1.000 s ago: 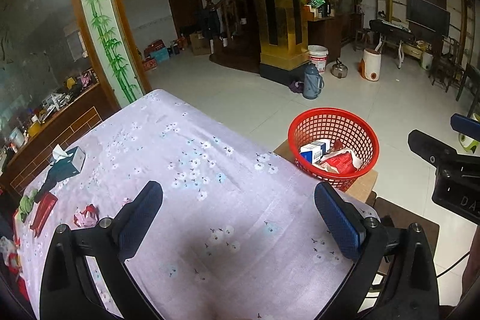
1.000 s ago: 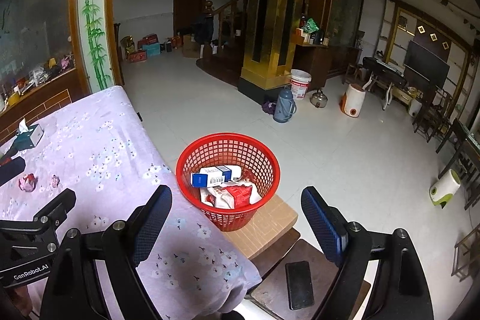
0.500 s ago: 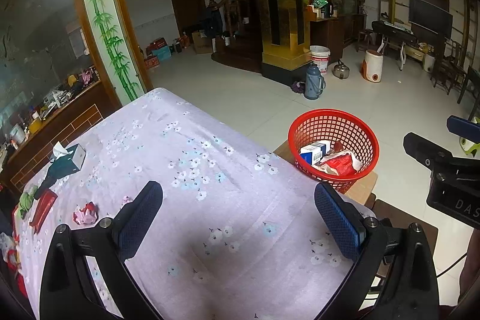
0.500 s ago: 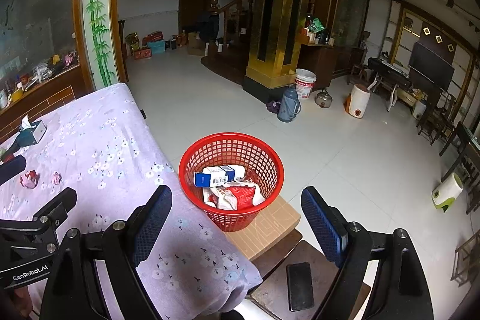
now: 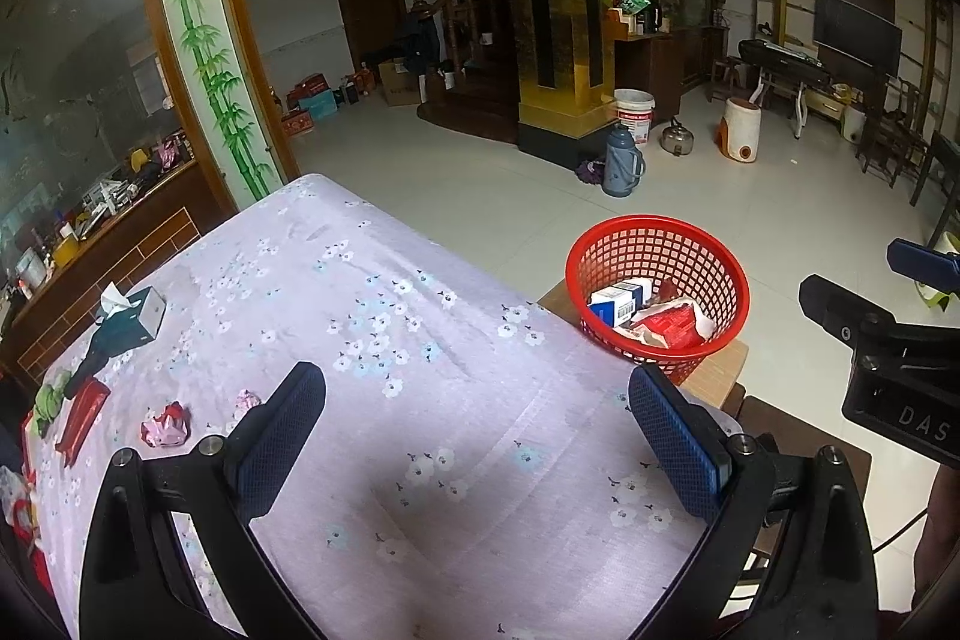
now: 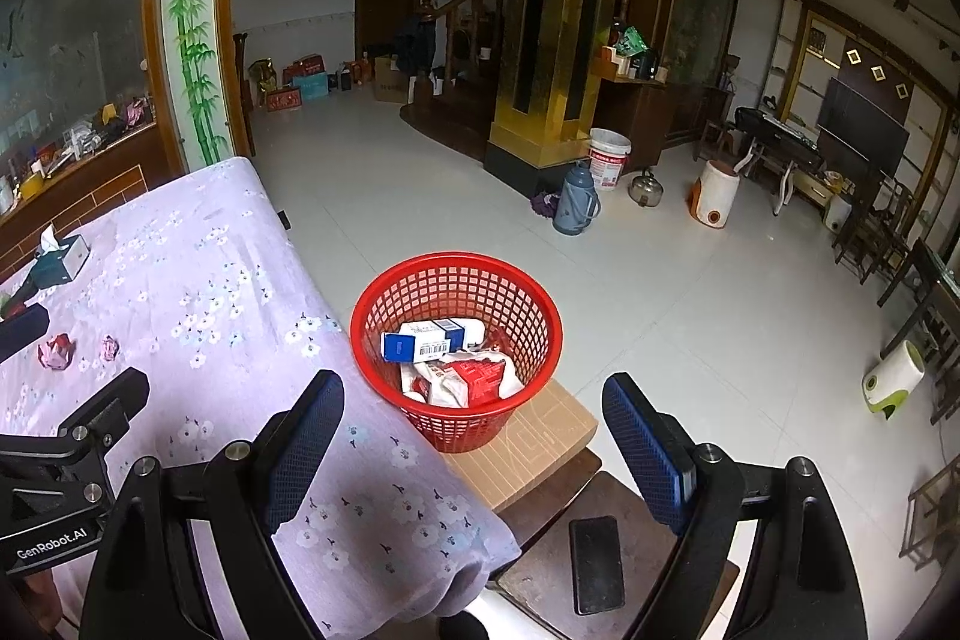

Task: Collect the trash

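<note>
Near the table's left edge: two crumpled wrappers lie on the cloth, a larger red-pink wrapper (image 5: 165,423) and a smaller pink scrap (image 5: 248,399) just beside it, both well apart from the basket.
Basket: one red basket (image 6: 456,280) stands on a cardboard box (image 6: 528,451) off the table's right edge; it holds one blue-and-white carton (image 6: 429,337) and at least one torn red packet (image 6: 474,379) (the pile hides any more).
Left gripper (image 5: 474,436): fingers spread wide, holding nothing, above bare cloth.
Right gripper (image 6: 474,445): fingers also wide apart, empty, hanging over the basket's near rim.
Step in hand: likely reaching for the next wrapper.
How to do it well: send the left gripper, which is nearer; come down straight over the larger wrapper, close on the crumple rather than the cloth, lift clear before crossing.
Other items at the left edge: one tissue box (image 5: 135,310), one flat red pack (image 5: 81,415).
</note>
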A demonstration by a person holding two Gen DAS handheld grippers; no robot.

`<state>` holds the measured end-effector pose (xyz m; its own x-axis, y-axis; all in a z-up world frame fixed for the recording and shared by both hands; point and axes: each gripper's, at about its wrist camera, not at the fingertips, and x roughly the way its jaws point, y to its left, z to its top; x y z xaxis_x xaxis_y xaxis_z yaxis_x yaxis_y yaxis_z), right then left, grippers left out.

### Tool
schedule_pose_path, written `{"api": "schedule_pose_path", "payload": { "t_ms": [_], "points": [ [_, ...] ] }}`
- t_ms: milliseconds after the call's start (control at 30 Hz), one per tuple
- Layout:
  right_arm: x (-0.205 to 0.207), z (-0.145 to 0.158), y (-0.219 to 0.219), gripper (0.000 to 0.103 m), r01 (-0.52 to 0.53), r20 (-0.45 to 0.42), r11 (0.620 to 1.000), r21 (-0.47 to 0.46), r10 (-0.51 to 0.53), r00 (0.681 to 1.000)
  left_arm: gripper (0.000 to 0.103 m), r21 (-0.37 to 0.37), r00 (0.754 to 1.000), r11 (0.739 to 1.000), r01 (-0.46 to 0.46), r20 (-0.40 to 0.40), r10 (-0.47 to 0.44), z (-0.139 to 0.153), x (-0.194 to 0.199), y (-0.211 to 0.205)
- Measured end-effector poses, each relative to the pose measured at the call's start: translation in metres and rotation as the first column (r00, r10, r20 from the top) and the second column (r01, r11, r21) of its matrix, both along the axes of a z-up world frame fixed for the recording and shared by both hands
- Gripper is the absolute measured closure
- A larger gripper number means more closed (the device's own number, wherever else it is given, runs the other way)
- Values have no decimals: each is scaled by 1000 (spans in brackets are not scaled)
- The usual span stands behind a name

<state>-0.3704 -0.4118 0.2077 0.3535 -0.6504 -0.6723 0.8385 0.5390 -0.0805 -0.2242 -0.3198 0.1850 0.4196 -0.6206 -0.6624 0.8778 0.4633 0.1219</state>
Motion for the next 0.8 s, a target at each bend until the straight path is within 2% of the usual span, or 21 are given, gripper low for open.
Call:
{"api": "schedule_pose_path", "payload": {
  "t_ms": [800],
  "points": [
    [-2, -4, 0, 13, 1, -1, 1000, 8, -1, 1000, 2, -2, 1000, 1000, 3, -4, -3, 1, -4, -1]
  ]
}}
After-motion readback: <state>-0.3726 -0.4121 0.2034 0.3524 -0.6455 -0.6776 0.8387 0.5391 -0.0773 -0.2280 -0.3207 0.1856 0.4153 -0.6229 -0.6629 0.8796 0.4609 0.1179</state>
